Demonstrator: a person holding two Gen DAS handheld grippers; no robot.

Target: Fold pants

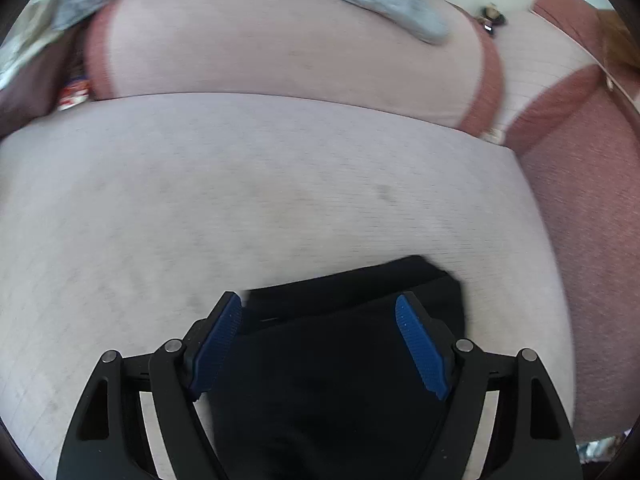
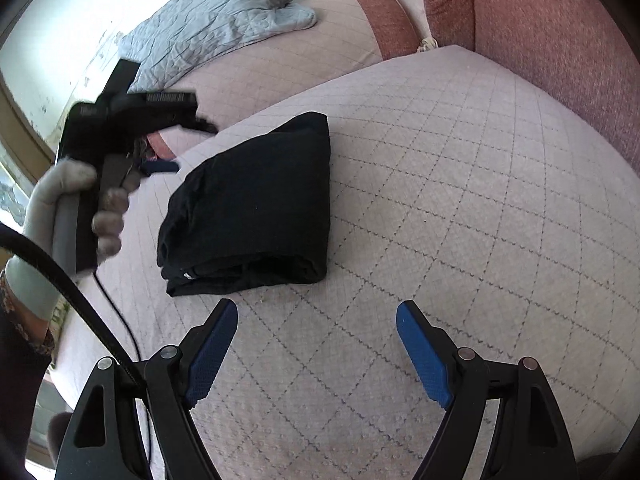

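Observation:
The black pants (image 2: 256,208) lie folded into a compact bundle on the quilted pale pink sofa seat (image 2: 440,200). In the left wrist view the pants (image 1: 332,360) lie below and between my left gripper's blue pads (image 1: 420,344); the left gripper (image 1: 318,306) is open and hovers over them, not gripping. My right gripper (image 2: 316,312) is open and empty, just in front of the bundle's near edge. The left gripper also shows in the right wrist view (image 2: 160,168), held in a gloved hand at the left of the pants.
A grey quilted blanket (image 2: 216,16) lies on the far cushion. Reddish sofa backrest and armrest (image 2: 560,40) rise at the right. A black cable (image 2: 80,300) runs along the left. The left wrist view is motion blurred.

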